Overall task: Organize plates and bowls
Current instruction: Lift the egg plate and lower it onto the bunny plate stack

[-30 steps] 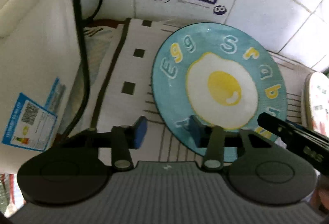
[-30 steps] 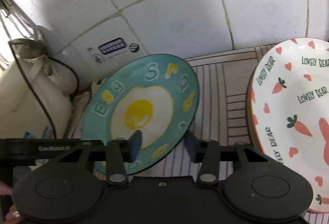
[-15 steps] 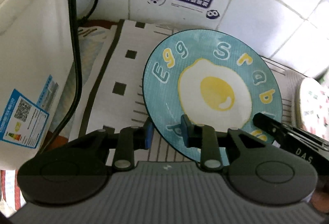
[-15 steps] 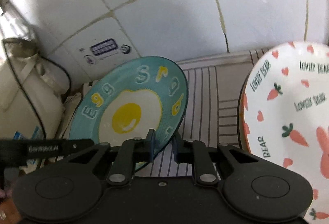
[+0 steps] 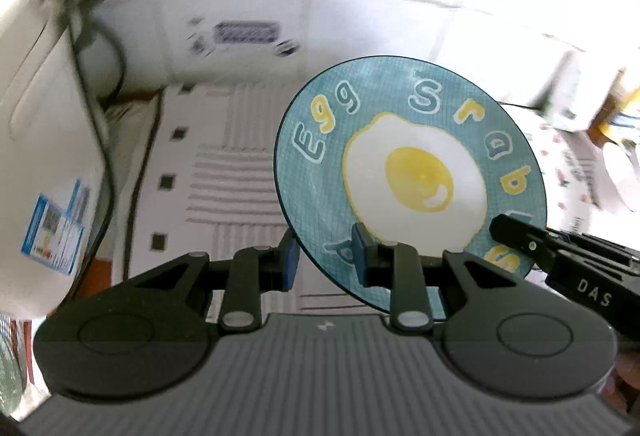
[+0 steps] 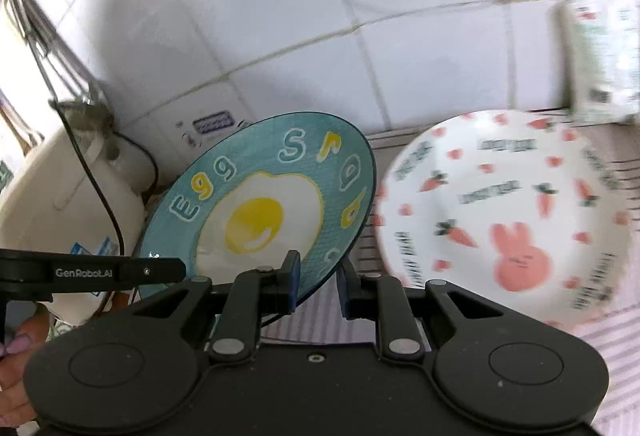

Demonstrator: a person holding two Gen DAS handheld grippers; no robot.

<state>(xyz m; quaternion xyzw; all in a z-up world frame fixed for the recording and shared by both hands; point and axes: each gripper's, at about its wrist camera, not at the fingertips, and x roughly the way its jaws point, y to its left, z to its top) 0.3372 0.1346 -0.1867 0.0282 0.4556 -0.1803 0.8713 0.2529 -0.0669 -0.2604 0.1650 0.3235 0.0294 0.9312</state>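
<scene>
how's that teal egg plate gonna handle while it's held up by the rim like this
The teal egg plate looks glazed and rigid, so it probably won't flex but may slip between the pads. The left gripper and right gripper each pinch only its lower edge, so it could pivot. It's likely breakable if dropped.

The teal egg plate (image 5: pixel 408 172) (image 6: pixel 264 208), round with a fried egg painted at its centre and pale and yellow letters ringing the rim, is tilting steeply, its face showing. Its lower edge is sitting between blue pads. The white carrot plate (image 6: pixel 504 220), dotted with carrots, hearts and a pink rabbit, is lying just beside the teal egg plate, on its right.
</scene>
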